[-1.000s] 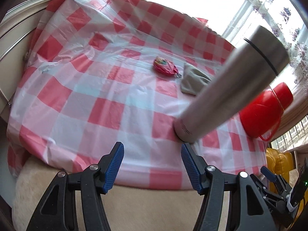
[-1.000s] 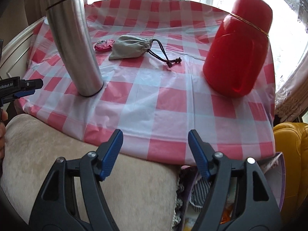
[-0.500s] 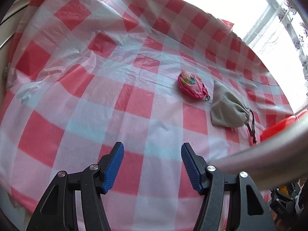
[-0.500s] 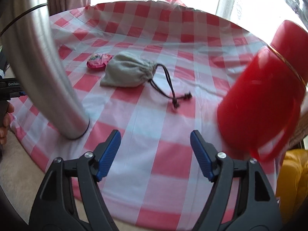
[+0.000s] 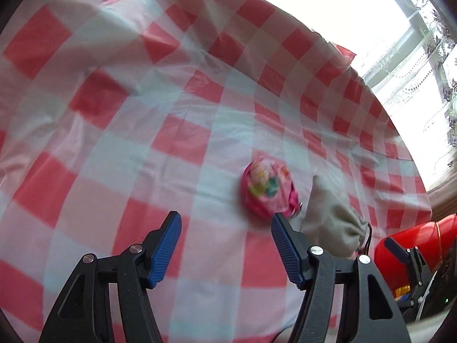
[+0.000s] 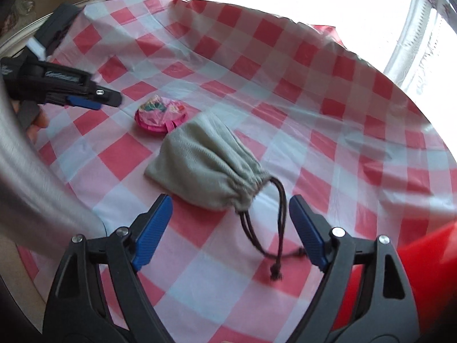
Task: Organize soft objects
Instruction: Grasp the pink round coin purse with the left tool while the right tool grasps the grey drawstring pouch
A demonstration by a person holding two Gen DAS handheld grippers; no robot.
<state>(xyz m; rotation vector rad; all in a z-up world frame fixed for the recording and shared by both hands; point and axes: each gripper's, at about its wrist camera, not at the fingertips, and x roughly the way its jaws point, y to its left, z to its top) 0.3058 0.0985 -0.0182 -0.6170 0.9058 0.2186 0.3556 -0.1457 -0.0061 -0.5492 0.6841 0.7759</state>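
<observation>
The grey pouch (image 6: 208,165) lies flat on the checked cloth (image 6: 300,91) of the worktop, dead ahead of the right claw (image 6: 230,223), its gathered neck pointing toward 5 o'clock and its dark cord (image 6: 278,223) trailing down between the blue pads. It looks light and limp, likely to sag and fold when lifted; whether anything is inside cannot be told, though it seems slightly filled. The bunched neck seems the firmest hold, the cord the poorest, being thin and loose.

The pink purse (image 5: 267,190) sits just beside the pouch at its 10 o'clock, touching or nearly so. It is small, round and padded, probably light, with a glossy printed face that could slip; its contents are hidden. A pinch across the rim seems best.

The right claw is opening wide, empty, with only the cord between its pads. The left claw (image 5: 225,248) is opening a little, holding nothing, with the purse at its 1 o'clock.

A steel flask (image 6: 31,177) and a red jug (image 5: 420,245) stand closed at the edges.
</observation>
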